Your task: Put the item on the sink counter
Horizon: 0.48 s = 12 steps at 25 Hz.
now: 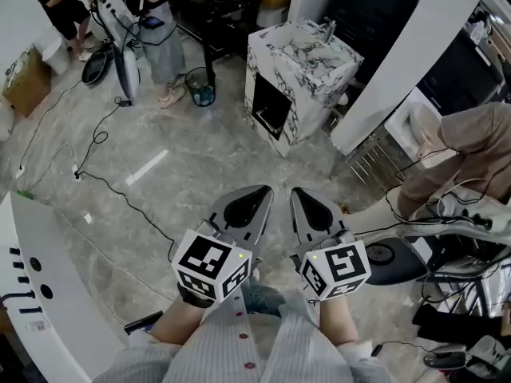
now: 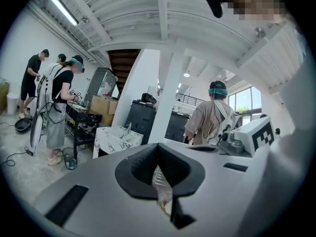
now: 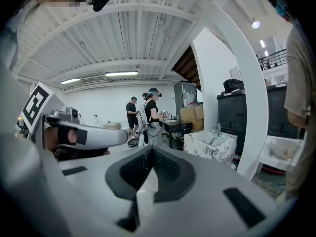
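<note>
The marble sink counter (image 1: 299,54) stands across the floor ahead, with a faucet on top; it also shows as the marble block (image 2: 116,138) and the sink counter (image 3: 212,144). I hold both grippers close to my body, side by side and about level. My left gripper (image 1: 259,191) has its jaws together, and a thin clear crinkly wrapper (image 2: 160,181) with a brownish bit shows in the slit between them. The right gripper (image 1: 302,193) is shut with nothing in it; only pale floor shows through its slit in the right gripper view (image 3: 150,157).
Cables (image 1: 96,146) trail over the grey floor. A small bin (image 1: 201,86) and standing people (image 1: 156,22) are at the back left. A white pillar (image 1: 415,62) and a person in beige (image 1: 471,158) are on the right. A curved white counter (image 1: 32,294) lies at my left.
</note>
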### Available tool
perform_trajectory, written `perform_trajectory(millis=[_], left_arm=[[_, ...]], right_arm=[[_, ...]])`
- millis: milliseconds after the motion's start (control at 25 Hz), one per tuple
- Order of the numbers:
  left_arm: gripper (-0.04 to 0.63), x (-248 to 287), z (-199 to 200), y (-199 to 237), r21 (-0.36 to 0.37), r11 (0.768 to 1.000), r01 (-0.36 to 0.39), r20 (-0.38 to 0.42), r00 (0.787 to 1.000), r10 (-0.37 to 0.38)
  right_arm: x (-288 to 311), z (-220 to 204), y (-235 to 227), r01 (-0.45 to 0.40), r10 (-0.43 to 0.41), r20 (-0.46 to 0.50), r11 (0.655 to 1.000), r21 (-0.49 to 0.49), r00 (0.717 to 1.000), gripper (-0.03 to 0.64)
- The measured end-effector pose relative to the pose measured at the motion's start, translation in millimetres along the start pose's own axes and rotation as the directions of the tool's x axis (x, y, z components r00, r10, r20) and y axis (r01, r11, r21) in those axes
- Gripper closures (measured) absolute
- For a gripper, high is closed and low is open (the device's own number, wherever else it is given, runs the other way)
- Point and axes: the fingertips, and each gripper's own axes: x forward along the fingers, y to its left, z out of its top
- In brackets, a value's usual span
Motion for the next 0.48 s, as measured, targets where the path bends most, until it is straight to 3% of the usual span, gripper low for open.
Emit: perform_trajectory(millis=[240,480], left_arm=[[0.580,24,1,25,-0.003,1.000,0.001,-0.009,1.000,-0.001],[0.580,74,22,86,0.010,1.000,0.009,-0.014,1.000,-0.009]], right_arm=[[31,-2,-10,-0.015,0.015,-0.022,1.000,0.004,1.000,0.609],[97,7,-43,0.020,-0.020,-0.042,1.000,0.002,0.999,0.609]])
